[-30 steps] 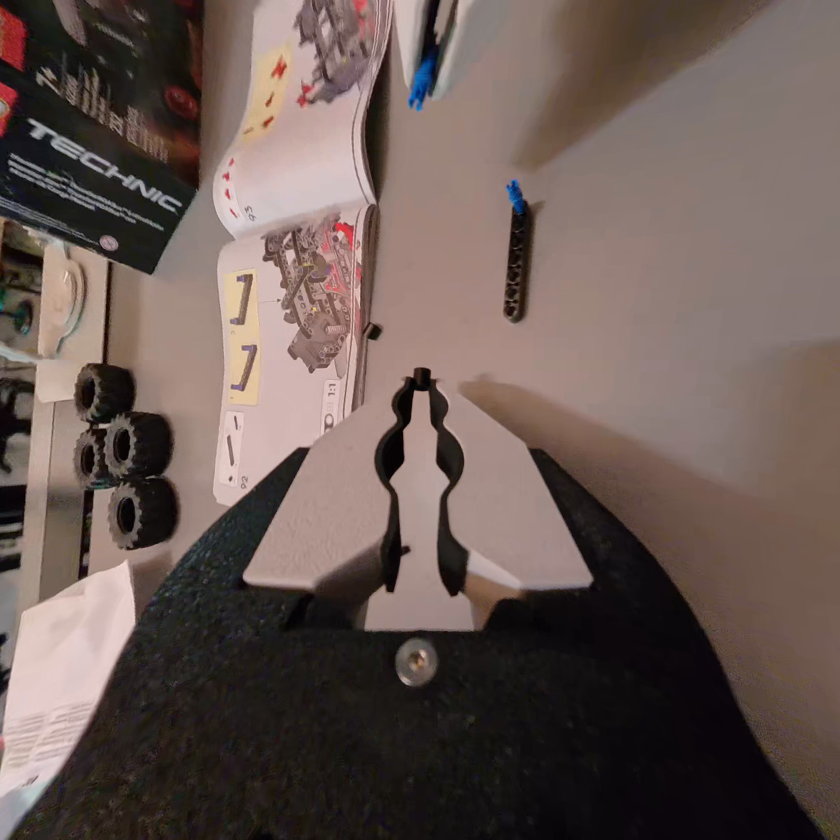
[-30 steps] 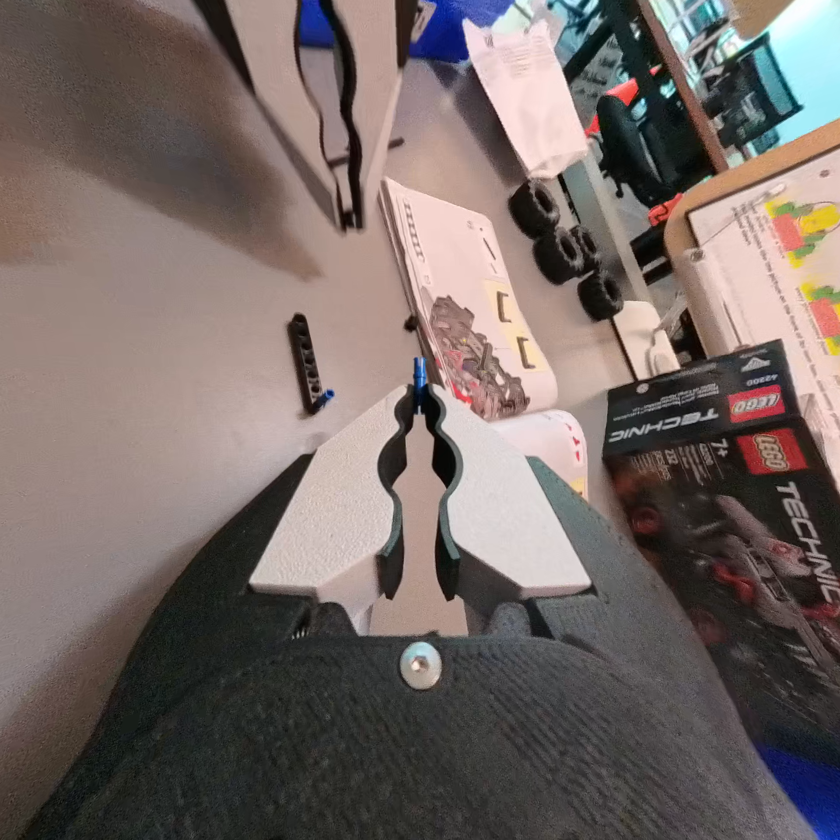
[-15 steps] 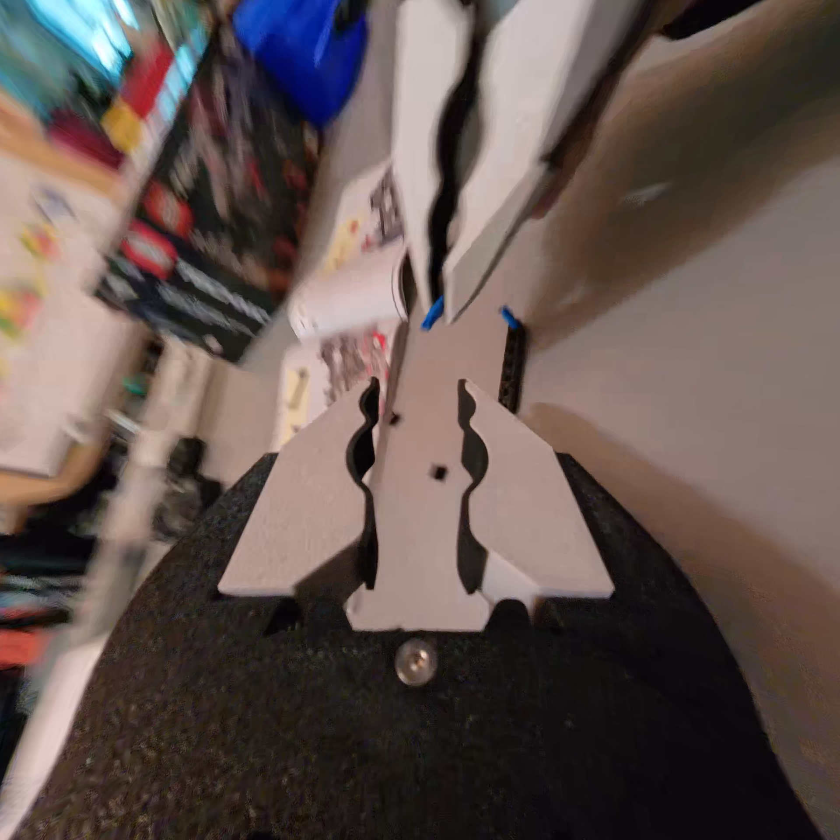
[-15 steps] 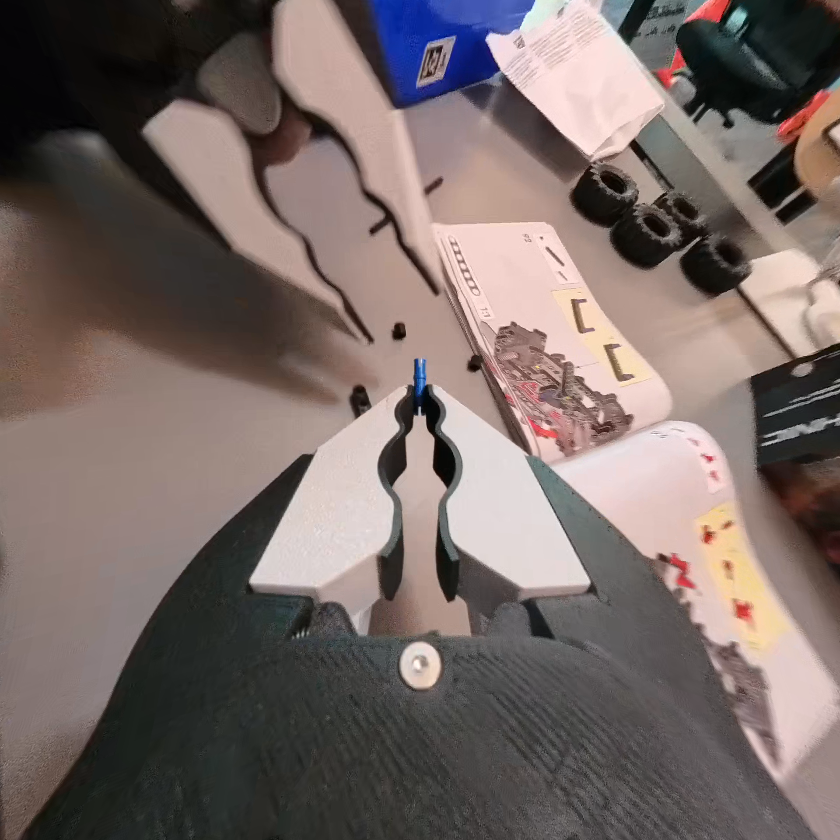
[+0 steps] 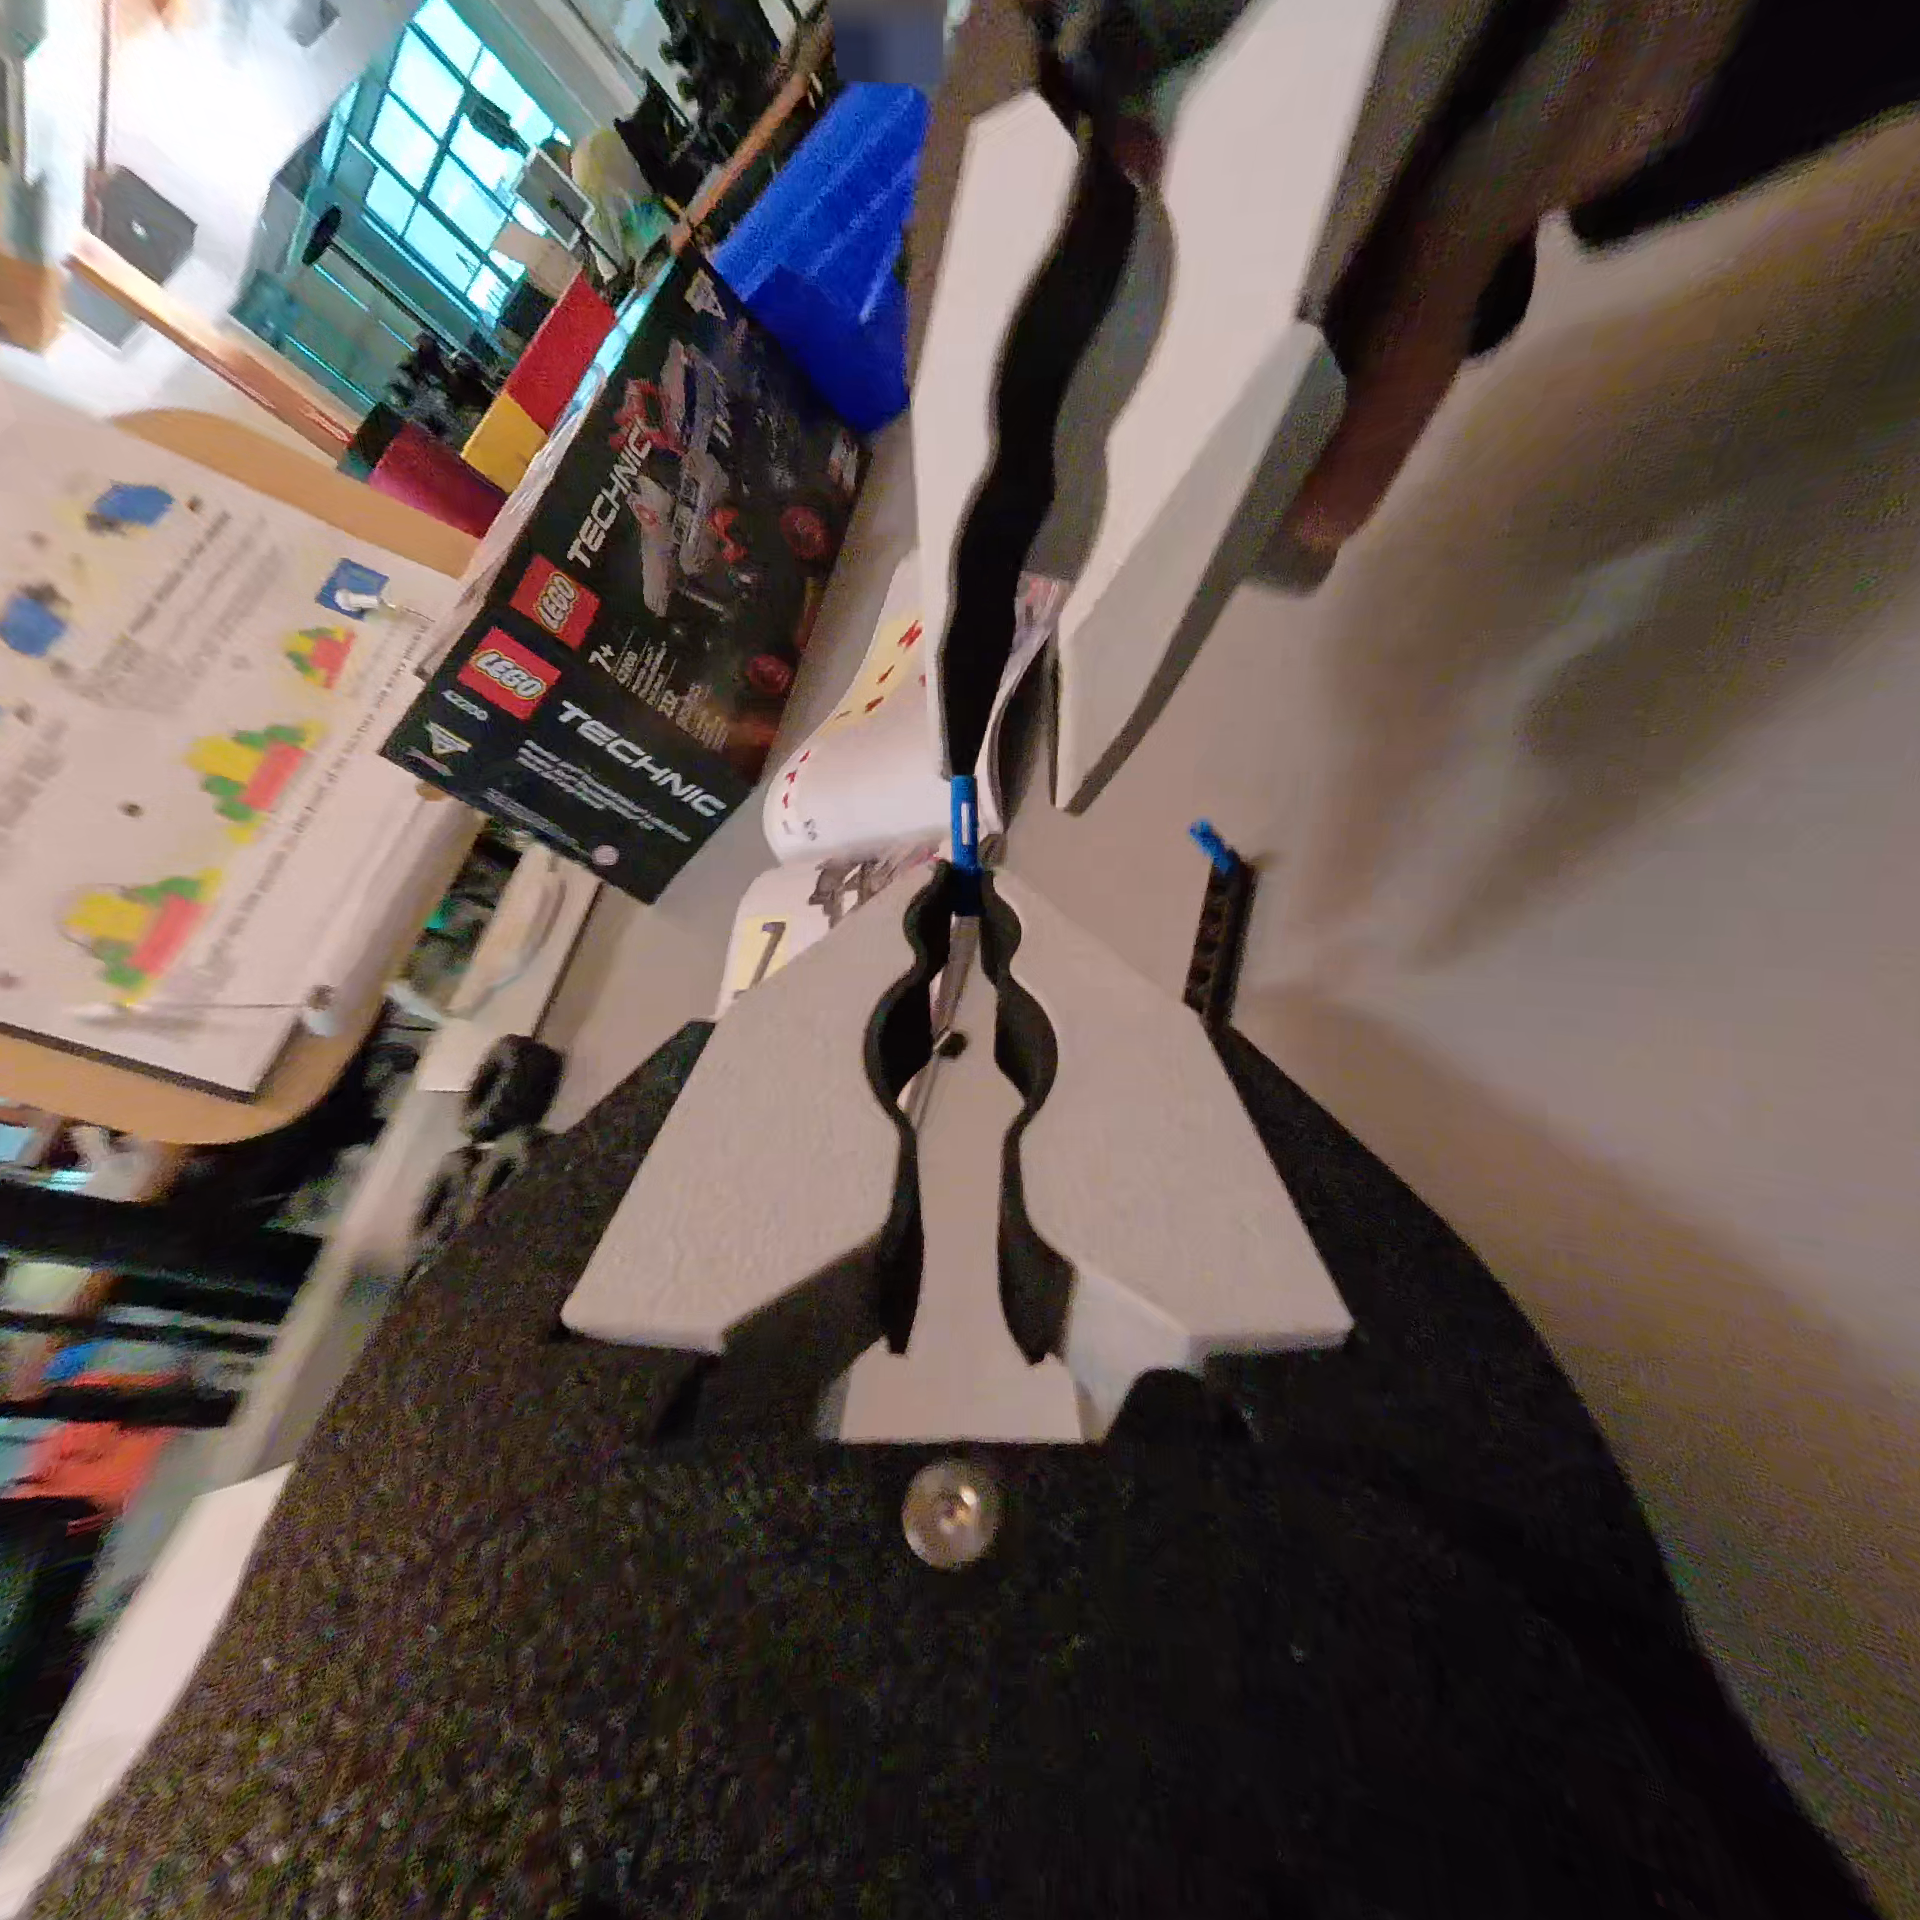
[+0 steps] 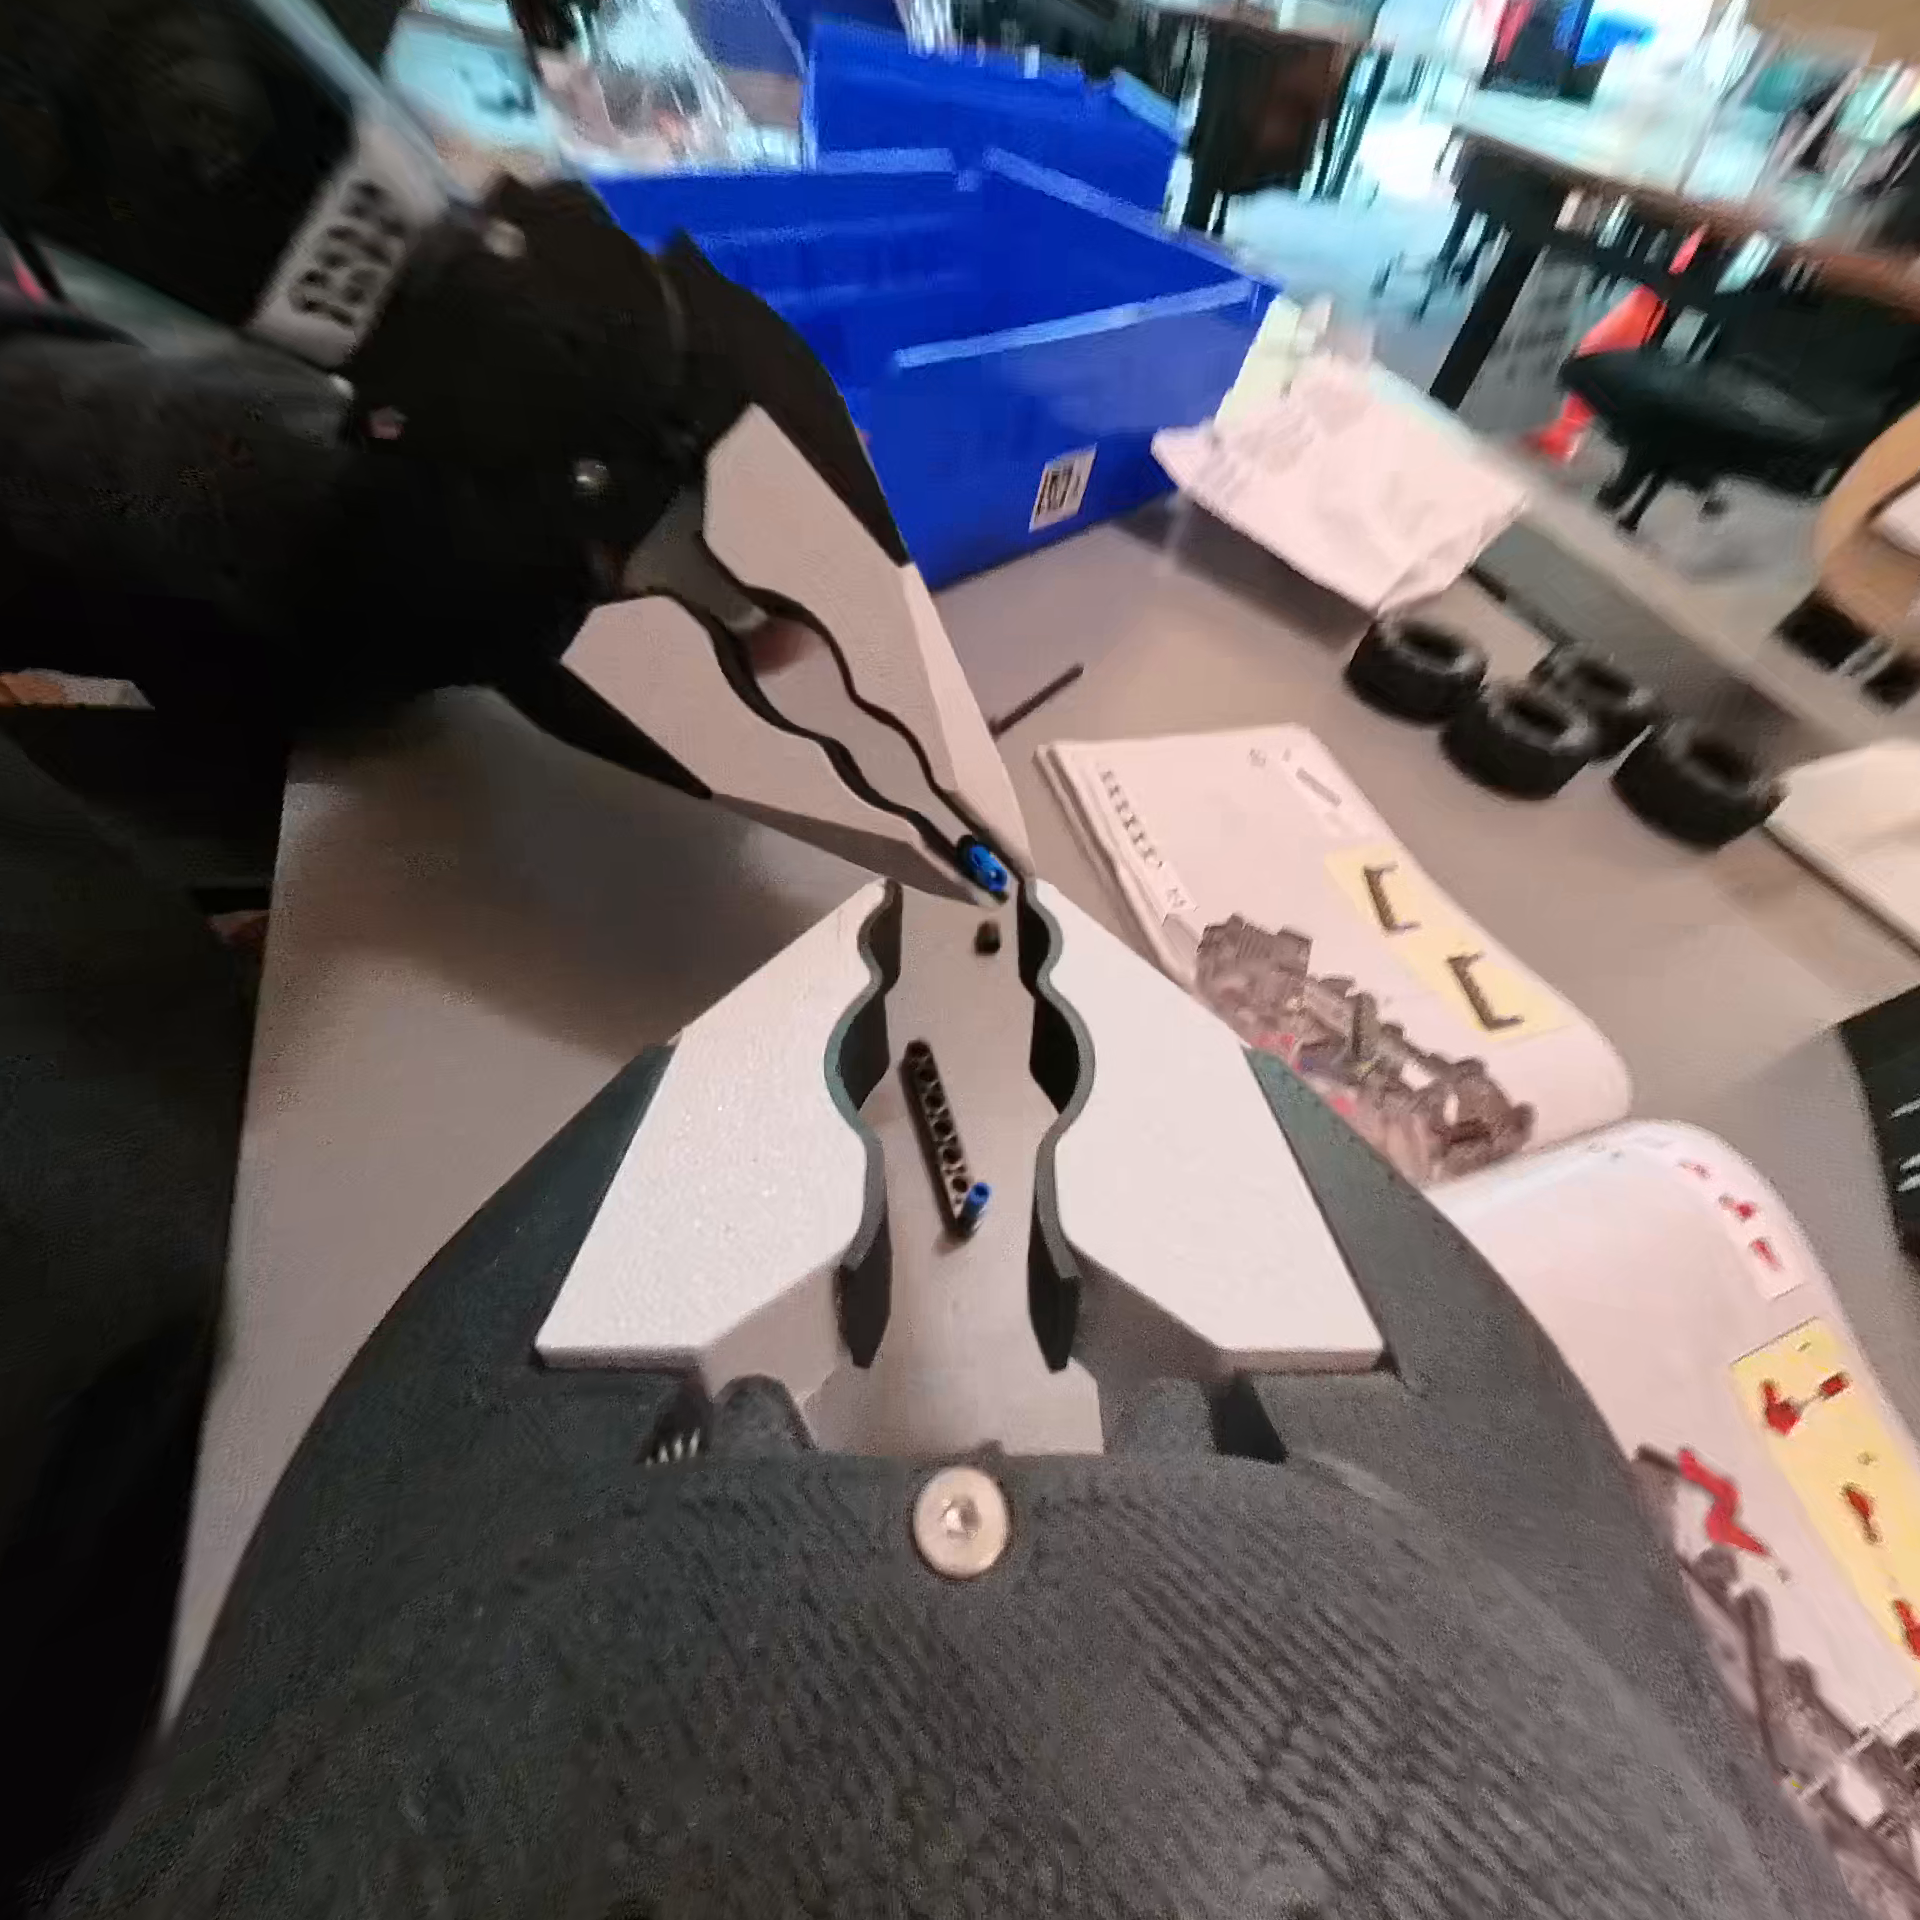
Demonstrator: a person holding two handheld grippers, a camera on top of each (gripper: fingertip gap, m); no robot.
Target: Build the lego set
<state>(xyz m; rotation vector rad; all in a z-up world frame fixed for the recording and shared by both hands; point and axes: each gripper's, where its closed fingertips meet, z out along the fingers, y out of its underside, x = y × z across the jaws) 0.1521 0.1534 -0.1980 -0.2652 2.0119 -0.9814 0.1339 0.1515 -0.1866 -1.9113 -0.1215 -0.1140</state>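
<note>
The left hand-held gripper (image 5: 964, 894) sits at the centre of the left wrist view with its jaws pinched on one blue pin (image 5: 962, 821), which sticks up from the fingertips. In the right wrist view that same left hand-held gripper comes in from the upper left, with the blue pin (image 6: 982, 864) clamped at its tip. The right hand-held gripper (image 6: 961, 904) fills the lower middle of the right wrist view, its jaws spread apart and holding nothing, its tips just beside the pin.

On the grey table (image 6: 499, 966), seen through the gap of the right gripper, lies one black beam (image 6: 940, 1138) with a row of holes and a second blue pin (image 6: 977, 1197) plugged in at its near end. One small black piece (image 6: 985, 938) lies just above the beam in the frame.

To the right of centre lies one open instruction booklet (image 6: 1226, 862). At the upper right stand four black tyres (image 6: 1517, 727) in a cluster, with one white paper bag (image 6: 1340, 488) above them. Blue bins (image 6: 997, 343) fill the upper middle. In the left wrist view one black set box (image 5: 634, 623) stands at the left of centre.
</note>
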